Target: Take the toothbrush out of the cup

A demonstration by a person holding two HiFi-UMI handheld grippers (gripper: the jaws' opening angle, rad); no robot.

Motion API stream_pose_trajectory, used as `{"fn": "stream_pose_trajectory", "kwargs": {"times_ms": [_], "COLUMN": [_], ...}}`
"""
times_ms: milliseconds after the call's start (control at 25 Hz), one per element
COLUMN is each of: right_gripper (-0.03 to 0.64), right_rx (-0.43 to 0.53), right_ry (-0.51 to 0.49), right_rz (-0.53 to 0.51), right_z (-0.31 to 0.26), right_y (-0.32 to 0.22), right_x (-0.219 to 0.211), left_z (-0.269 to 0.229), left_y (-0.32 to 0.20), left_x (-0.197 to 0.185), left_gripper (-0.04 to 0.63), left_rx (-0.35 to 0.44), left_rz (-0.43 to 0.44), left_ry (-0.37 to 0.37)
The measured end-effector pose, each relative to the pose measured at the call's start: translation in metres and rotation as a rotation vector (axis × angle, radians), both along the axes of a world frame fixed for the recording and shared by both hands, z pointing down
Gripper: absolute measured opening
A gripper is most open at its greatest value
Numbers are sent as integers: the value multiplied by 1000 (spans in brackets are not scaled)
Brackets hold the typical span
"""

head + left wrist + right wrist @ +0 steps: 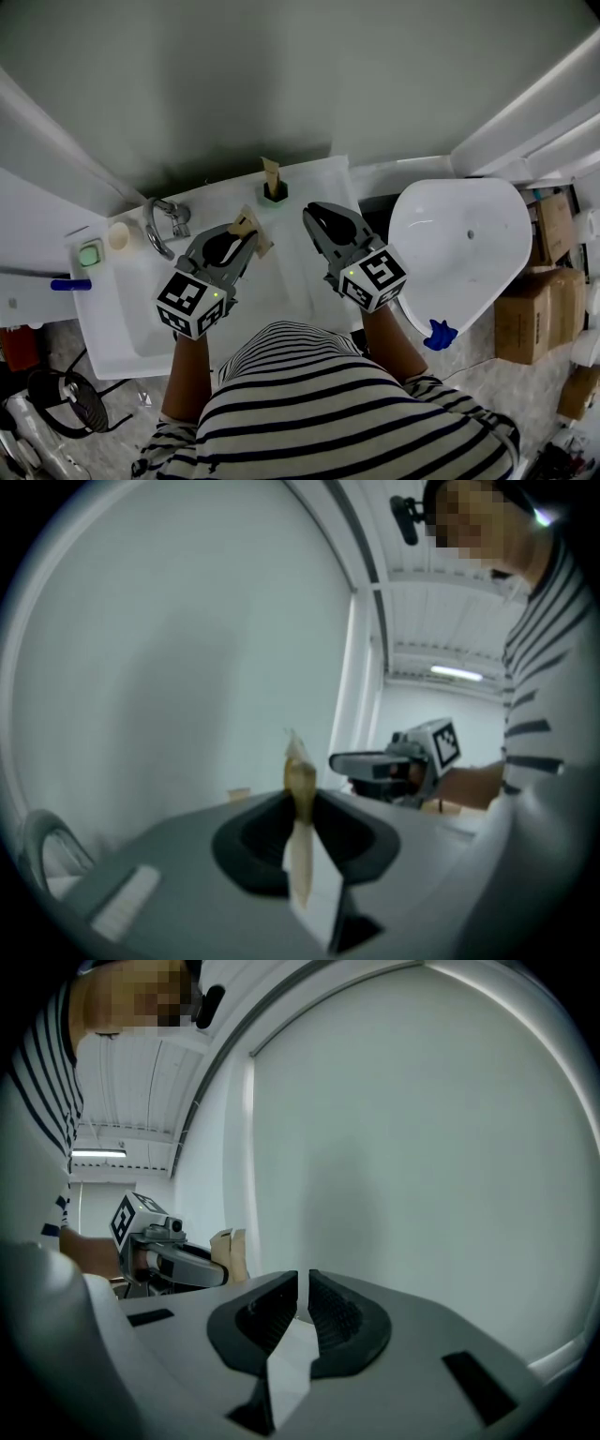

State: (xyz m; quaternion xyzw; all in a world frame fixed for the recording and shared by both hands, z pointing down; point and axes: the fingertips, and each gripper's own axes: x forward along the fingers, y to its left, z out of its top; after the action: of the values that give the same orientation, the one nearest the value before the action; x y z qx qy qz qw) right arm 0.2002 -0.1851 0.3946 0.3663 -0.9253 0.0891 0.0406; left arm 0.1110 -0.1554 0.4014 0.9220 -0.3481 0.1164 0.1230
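Tan object (300,794) in left hand-held gripper (243,244) | right hand-held gripper (302,1290) closed, near-level

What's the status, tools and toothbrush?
Left tool shut on thin tan toothbrush, clear of the cup. Right tool shut, empty. Second tan piece stands in cup. Nothing in the way.

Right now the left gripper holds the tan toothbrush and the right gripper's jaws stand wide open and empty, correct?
Not quite. The jaws of the right gripper are shut, not wide open; the right gripper view shows them closed together with nothing between. The rest stands: the left gripper holds the tan toothbrush.
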Motion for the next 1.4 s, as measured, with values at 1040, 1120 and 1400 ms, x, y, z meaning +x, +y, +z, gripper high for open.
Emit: {"fn": "stream_pose_trajectory", "kwargs": {"times_ms": [1040, 1120, 1400], "right_gripper": [9, 9, 39], "right_rx": [-61, -68, -91], "right_ry": [49, 48, 55], "right_rz": [-28, -27, -30], "right_z": [36, 38, 50], "right_y": [-38, -41, -52], "right_x": [-27, -28, -31], "left_z": [26, 28, 35], "left_y": [-27, -28, -32], "left_x": [-14, -14, -16], "left_gripper": [71, 71, 71], "left_rx": [-39, -45, -55], "left_rz": [-29, -28, -33], "left_ry": [26, 26, 25]}}
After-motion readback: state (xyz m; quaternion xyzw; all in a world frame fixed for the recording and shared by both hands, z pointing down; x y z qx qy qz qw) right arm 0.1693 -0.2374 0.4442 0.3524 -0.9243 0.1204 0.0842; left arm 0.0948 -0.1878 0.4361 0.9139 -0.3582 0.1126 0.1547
